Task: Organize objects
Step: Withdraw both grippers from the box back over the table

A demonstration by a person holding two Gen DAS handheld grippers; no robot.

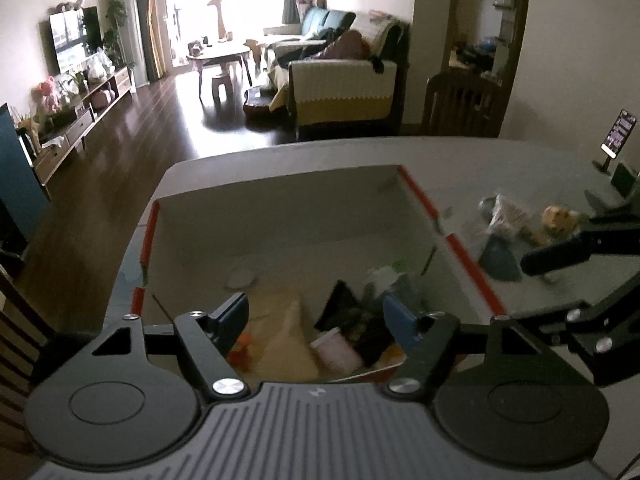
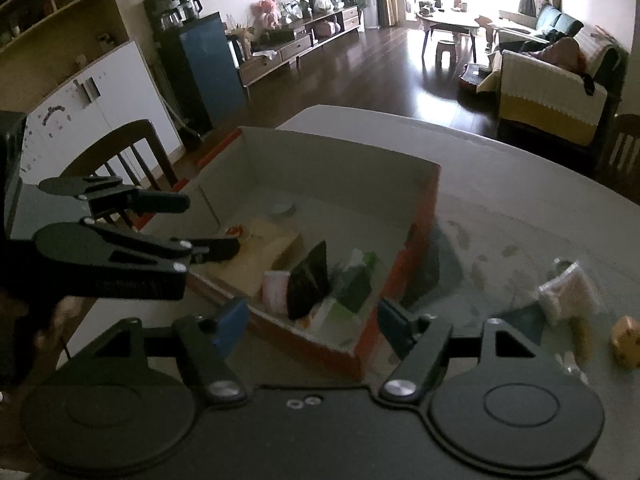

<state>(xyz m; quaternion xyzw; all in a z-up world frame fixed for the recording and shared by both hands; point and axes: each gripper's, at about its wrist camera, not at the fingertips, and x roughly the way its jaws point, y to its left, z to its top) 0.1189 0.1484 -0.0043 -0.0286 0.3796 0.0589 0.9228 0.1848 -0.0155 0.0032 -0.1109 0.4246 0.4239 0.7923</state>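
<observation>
Left gripper (image 1: 316, 320) hangs above the near end of the red-edged cardboard box (image 2: 430, 216), fingers spread, nothing between them; right gripper (image 2: 310, 326) over the box's near corner, likewise spread and empty. Box sits at the table's (image 2: 500, 184) left edge and holds a pink cup (image 2: 275, 286), a dark packet (image 2: 308, 284), a tan flat box (image 2: 260, 252) and a small white disc (image 2: 282, 209). Toward the table's right side, outside the box: a clear plastic bag (image 2: 566, 292) and a small yellow item (image 2: 626, 340), well apart from both grippers; image blurred.

We see a matt cardboard box (image 2: 420, 216) on a smooth pale counter (image 2: 520, 200), beyond it a glossy dark wood floor (image 2: 360, 80).
</observation>
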